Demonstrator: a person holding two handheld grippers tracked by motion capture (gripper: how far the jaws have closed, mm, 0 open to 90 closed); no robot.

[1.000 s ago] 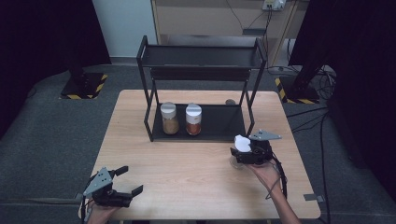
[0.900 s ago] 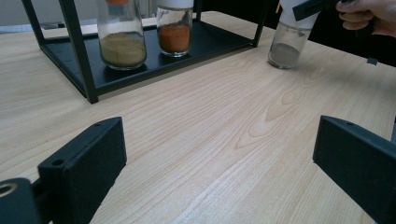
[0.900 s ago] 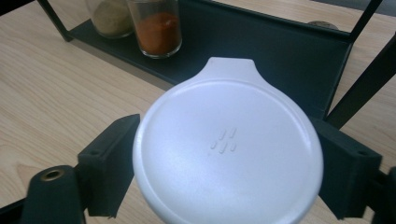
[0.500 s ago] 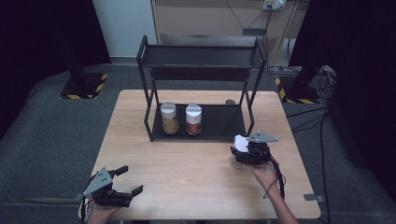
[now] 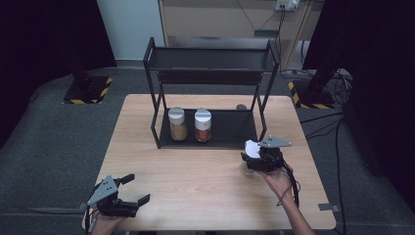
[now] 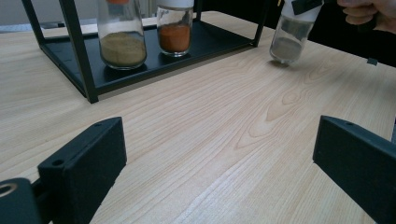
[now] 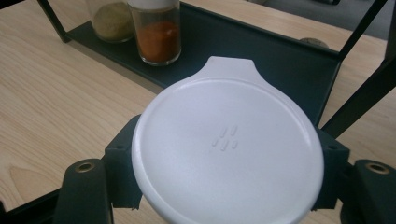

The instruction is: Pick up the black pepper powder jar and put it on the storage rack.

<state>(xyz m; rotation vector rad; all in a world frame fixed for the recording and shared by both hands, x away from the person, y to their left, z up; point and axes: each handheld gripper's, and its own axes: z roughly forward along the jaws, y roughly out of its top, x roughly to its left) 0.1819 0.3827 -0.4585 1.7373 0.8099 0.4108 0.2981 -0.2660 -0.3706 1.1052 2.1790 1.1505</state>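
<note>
The right gripper point(image 5: 255, 157) has its jaws clamped on the white lid point(image 7: 228, 144) of a spice jar point(image 6: 289, 38) that stands tilted on the table point(image 5: 195, 181), just right of the black rack point(image 5: 210, 93), whose near right post stands close beside it. On the rack's lower shelf two more jars, one with yellowish powder point(image 5: 177, 124) and one with orange powder point(image 5: 202, 125), stand side by side. The left gripper point(image 5: 126, 192) rests at the near left corner with jaws spread wide and nothing between them; the held jar's lid hides its body in the right gripper view.

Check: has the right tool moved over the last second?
Yes. The right tool, shut on the jar, shifted slightly toward the rack.
</note>
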